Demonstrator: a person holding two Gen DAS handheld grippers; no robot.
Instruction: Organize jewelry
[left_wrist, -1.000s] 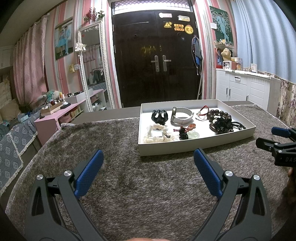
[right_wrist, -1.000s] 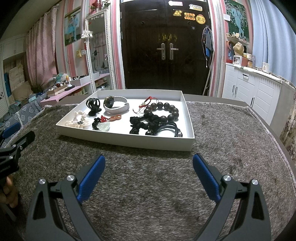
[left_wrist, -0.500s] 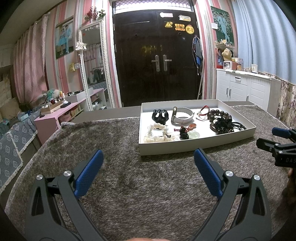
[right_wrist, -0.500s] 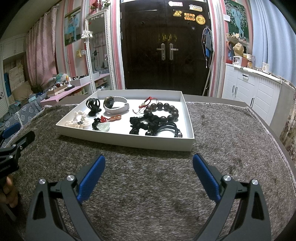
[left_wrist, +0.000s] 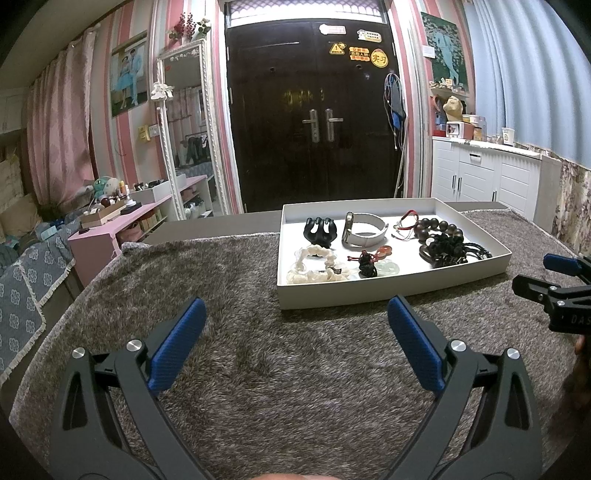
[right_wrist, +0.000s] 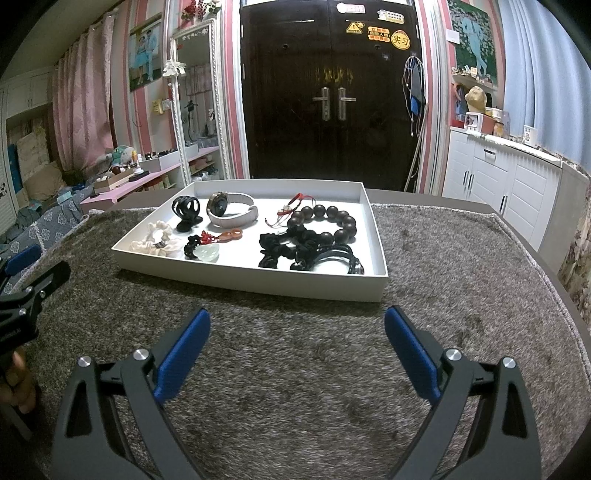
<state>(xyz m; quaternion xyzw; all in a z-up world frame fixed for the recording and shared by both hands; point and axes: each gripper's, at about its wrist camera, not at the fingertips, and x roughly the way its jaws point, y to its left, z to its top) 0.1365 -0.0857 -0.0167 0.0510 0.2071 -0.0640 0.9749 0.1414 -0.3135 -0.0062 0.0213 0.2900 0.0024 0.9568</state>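
Beyond both sets of blue pads, on the far half of the surface (right_wrist: 461, 295), I see the white tray (right_wrist: 258, 284) lying flat on a shaggy grey-brown rug (left_wrist: 258, 350) that covers the top. Nothing stands between either hand-held gripper and the tray's near wall; only bare pile lies there.

My left hand-held gripper (left_wrist: 295, 325) is spread wide with nothing between its textured blue pads, and so is my right hand-held gripper (right_wrist: 297, 332); both are near the tray but apart from it. Each tool shows at the edge of the other's view.

Inside the tray, the jewelry sits in loose groups. At the far left stands a glossy black claw clip (right_wrist: 187, 212), and just right of it a watch (right_wrist: 231, 210) with a pale, smooth band curled on its side. Nearer, at the left, lies a cream, ruffled scrunchie (right_wrist: 157, 240). Beside that is a pale green, translucent pendant (right_wrist: 207, 253) on a knotted black cord with red and orange pieces. At the right, a bracelet of large, round, dark wooden beads (right_wrist: 332, 223) touches a heap of black hair ties (right_wrist: 306, 251); a thin red cord (right_wrist: 295, 206) lies just beyond it.

Past the far edge of the surface I see a dark double door (right_wrist: 332, 92), a tall white-framed mirror (right_wrist: 195, 103) to its left and white cabinets (right_wrist: 509, 184) at the right.
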